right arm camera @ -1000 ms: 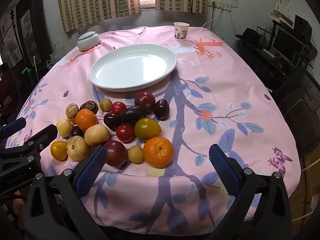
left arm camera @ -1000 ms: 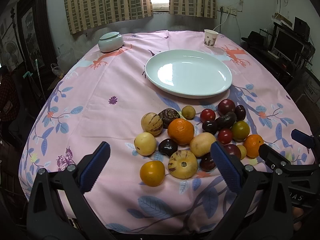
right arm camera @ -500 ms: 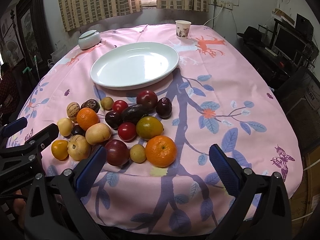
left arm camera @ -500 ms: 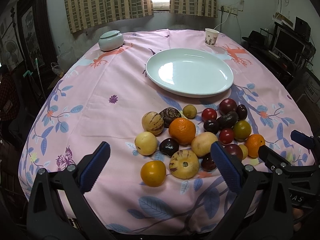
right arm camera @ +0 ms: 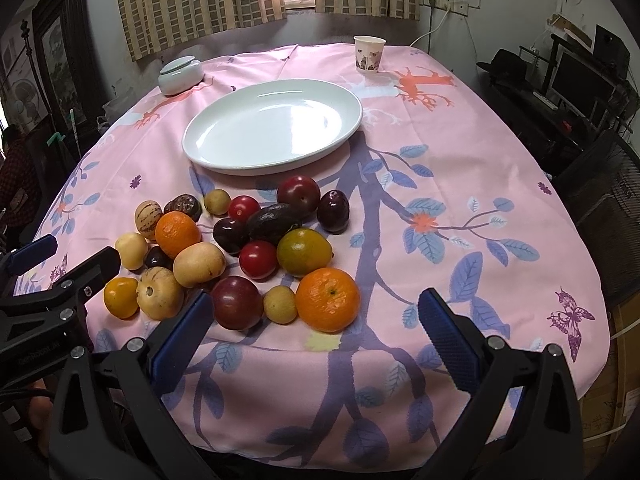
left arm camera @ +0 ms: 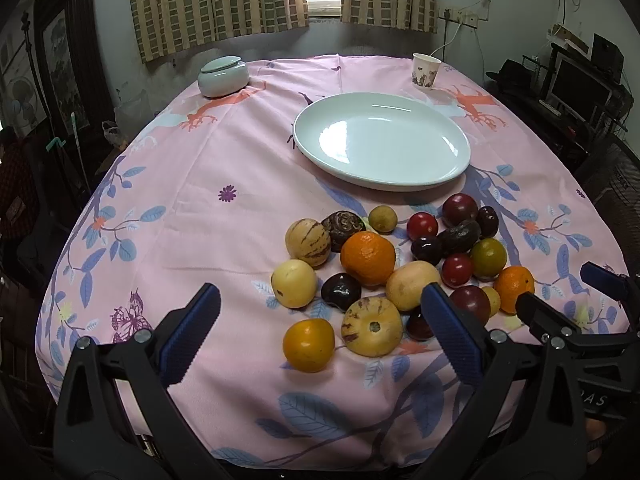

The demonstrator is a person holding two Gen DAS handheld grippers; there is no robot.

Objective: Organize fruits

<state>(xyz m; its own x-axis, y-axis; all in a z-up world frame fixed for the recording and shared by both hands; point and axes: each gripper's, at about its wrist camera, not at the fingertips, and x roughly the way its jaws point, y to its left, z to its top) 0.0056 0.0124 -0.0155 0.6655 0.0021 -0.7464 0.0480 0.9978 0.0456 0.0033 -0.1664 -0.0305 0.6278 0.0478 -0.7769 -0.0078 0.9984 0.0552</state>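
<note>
A pile of fruit lies on the pink tablecloth: an orange [left arm camera: 367, 257], a small yellow-orange fruit [left arm camera: 308, 344], striped melons [left arm camera: 372, 326], red tomatoes, dark plums and an avocado [right arm camera: 273, 221]. Another orange [right arm camera: 327, 299] is nearest my right gripper. An empty white oval plate [left arm camera: 382, 146] [right arm camera: 272, 126] sits behind the pile. My left gripper [left arm camera: 320, 336] is open and empty, just in front of the pile. My right gripper [right arm camera: 316, 340] is open and empty, low before the orange. Each gripper shows in the other's view.
A lidded pale ceramic bowl [left arm camera: 223, 77] stands at the back left and a paper cup [left arm camera: 426, 71] at the back right. Curtains and a window are behind the table. A desk with monitors [right arm camera: 580, 76] is at the right.
Both grippers have moved slightly forward toward the fruit pile; the fruit looks a little closer. Both stay open. Nothing on the table has moved.
</note>
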